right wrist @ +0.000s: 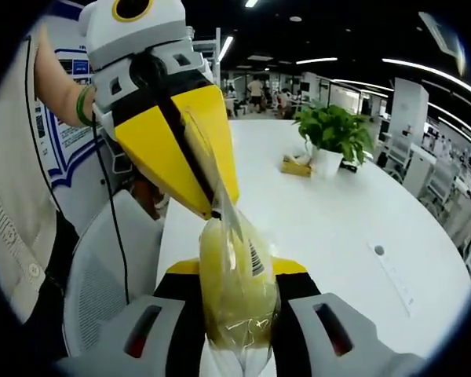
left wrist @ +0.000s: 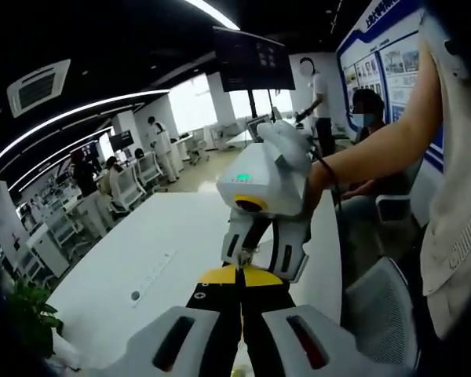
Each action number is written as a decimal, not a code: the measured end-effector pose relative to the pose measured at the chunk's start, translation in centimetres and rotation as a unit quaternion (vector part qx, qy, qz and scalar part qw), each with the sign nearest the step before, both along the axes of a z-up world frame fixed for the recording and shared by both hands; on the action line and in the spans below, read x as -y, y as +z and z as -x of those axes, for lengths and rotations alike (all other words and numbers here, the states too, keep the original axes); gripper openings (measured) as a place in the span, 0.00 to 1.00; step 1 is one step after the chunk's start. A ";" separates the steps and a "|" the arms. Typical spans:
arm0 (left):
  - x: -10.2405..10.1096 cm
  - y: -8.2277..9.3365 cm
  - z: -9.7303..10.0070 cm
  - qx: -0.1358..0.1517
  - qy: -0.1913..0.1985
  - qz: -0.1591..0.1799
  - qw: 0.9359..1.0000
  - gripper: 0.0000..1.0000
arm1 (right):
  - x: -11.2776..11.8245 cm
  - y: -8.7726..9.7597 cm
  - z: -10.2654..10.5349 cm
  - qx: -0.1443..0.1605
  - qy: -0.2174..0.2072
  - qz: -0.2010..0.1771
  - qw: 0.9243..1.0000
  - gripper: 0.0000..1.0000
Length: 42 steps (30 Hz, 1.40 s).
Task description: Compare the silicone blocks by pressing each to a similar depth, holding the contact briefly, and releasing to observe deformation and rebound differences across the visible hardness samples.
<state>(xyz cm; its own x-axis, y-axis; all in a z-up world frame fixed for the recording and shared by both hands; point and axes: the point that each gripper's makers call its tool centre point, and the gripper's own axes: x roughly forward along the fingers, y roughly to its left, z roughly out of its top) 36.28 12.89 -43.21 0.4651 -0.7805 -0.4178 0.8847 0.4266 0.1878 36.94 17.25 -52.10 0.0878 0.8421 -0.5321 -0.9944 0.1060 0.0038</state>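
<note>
I have the yellow block (right wrist: 237,302) in its clear bag clamped in my right gripper (right wrist: 237,314), above the table (right wrist: 337,212); my left gripper (right wrist: 212,206) pinches the bag's top (thin, slippery film); the block looks soft, so I'd grip its body.

Your left gripper view looks along the white counter (left wrist: 141,251), close on the right gripper (left wrist: 261,263); your right gripper view faces back at the left gripper (right wrist: 212,210); both share that counter.
</note>
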 end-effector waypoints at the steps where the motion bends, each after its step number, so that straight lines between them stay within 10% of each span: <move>1: 0.0 0.0 0.0 -0.001 0.000 0.000 1.000 0.00 | 0.0 0.0 0.0 0.001 0.001 0.001 1.000 0.24; 30: 0.2 -3.3 0.3 -0.078 0.014 0.021 0.997 0.00 | 0.7 -1.7 1.2 -0.034 -0.004 -0.004 0.999 0.43; 42: 1.4 -4.9 -0.6 -0.089 0.025 0.029 0.995 0.00 | 7.9 -0.8 0.3 -0.031 -0.160 -0.067 0.984 0.69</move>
<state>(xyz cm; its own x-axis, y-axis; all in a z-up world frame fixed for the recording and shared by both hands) 36.86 11.46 -48.08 0.4263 -0.7838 -0.4515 0.8793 0.4763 0.0034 36.66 9.30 -52.91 0.3310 0.8391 -0.4316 -0.9073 0.4087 0.0987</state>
